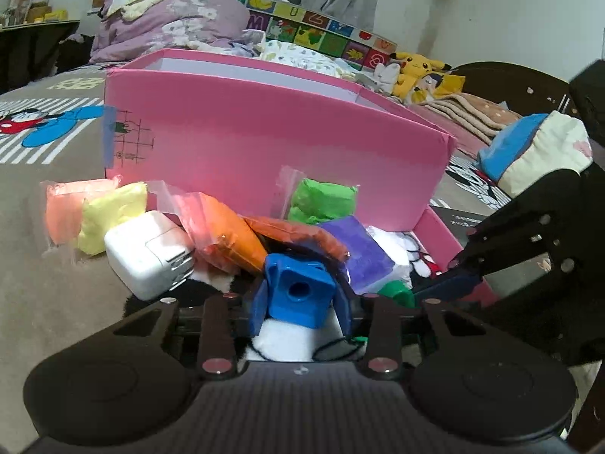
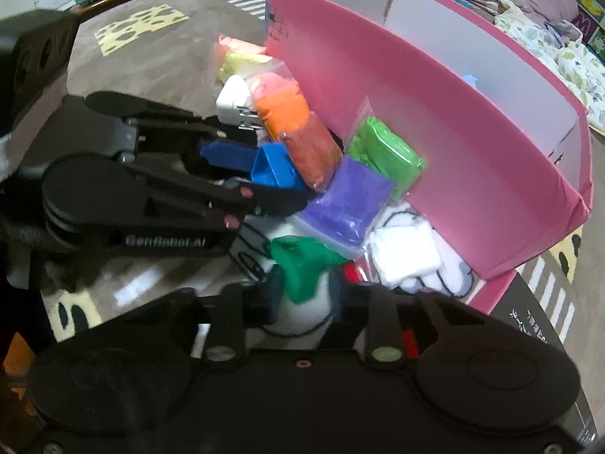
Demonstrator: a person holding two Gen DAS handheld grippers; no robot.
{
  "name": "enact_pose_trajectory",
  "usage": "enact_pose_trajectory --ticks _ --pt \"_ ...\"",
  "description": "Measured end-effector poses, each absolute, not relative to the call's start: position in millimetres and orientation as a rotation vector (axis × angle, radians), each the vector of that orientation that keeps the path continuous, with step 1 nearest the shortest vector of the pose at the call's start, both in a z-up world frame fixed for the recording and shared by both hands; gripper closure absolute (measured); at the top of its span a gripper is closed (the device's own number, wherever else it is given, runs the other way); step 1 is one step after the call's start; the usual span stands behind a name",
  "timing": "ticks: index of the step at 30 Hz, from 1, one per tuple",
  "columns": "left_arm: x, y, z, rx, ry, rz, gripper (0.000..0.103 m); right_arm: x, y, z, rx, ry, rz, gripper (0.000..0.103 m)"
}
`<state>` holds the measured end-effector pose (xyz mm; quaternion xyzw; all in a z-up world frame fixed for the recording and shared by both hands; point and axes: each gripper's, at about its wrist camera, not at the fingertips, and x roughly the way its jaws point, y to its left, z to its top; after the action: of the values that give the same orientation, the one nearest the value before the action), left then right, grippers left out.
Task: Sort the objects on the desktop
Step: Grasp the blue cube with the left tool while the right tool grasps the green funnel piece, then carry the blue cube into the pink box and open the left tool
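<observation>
The left gripper point(image 1: 300, 302) has its blue fingers set on either side of the blue block point(image 1: 298, 289); they appear to touch it, so it reads as clenched on the block, which sits low against the bedcover point(image 1: 45, 302), just in front of the pink box point(image 1: 264, 128). The right gripper point(image 2: 302, 295) is likewise closed about the green block point(image 2: 302, 265), a little to the right of the blue one and equally near the box's front wall. Between the grippers and the box lies the heap: a white charger point(image 1: 145, 253) to the left front, then bagged clay in orange point(image 1: 223, 227), rust point(image 1: 298, 232) and purple point(image 1: 363, 249), with a green bag point(image 1: 321, 200) leaning on the box wall and peach point(image 1: 64, 208) and yellow point(image 1: 109, 215) bags at the box's left corner. White bagged pieces point(image 2: 408, 261) lie at the box's right front corner. Inside the box only a small blue scrap point(image 2: 470, 77) shows against the far wall; the floor of the box is hidden. The step in hand appears to be the handling of the two blocks, one per gripper, though whether they are being lifted from or set onto the heap cannot be told. If they are bound for the box, each must rise above its tall front wall without dragging the loose bags along.
</observation>
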<state>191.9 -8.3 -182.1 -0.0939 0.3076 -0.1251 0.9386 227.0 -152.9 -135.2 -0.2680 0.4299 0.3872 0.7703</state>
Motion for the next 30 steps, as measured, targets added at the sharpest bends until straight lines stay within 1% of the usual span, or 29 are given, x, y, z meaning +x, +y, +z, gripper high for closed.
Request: enact_pose_trajectory --ticks 1,6,11,15,18,20,21,22,26,27,28,30 --pt "191 -8 -181 -0.19 0.628 -0.255 0.068 227 -153 -134 -0.579 0.936 0.844 0.094" --pt "184 -6 -173 -0.183 0.626 -0.255 0.068 221 -155 -130 -0.597 0.946 0.864 0.095" --pt "177 -4 -166 -0.176 0.624 -0.254 0.068 214 -162 -121 -0.609 0.95 0.891 0.095" --pt "167 -2 -161 -0.164 0.621 -0.245 0.068 206 -162 -128 -0.687 0.971 0.892 0.095" --pt "160 0 -158 -0.16 0.623 -0.243 0.068 204 -161 -136 -0.696 0.962 0.861 0.094" --pt "156 1 -156 -0.156 0.619 -0.237 0.068 206 -161 -135 -0.655 0.945 0.846 0.081" --pt "153 2 -155 -0.155 0.617 -0.234 0.068 207 -161 -134 -0.65 0.935 0.84 0.066" --pt "152 3 -153 -0.155 0.615 -0.23 0.068 207 -161 -133 -0.649 0.924 0.833 0.065" --pt "146 5 -148 -0.151 0.607 -0.222 0.068 211 -162 -132 -0.608 0.925 0.829 0.065" --pt "145 6 -147 -0.152 0.606 -0.219 0.068 212 -163 -133 -0.589 0.934 0.833 0.073" --pt "144 6 -146 -0.152 0.605 -0.217 0.068 211 -163 -134 -0.593 0.937 0.838 0.085" --pt "141 7 -143 -0.152 0.602 -0.213 0.068 209 -162 -136 -0.614 0.94 0.85 0.089"
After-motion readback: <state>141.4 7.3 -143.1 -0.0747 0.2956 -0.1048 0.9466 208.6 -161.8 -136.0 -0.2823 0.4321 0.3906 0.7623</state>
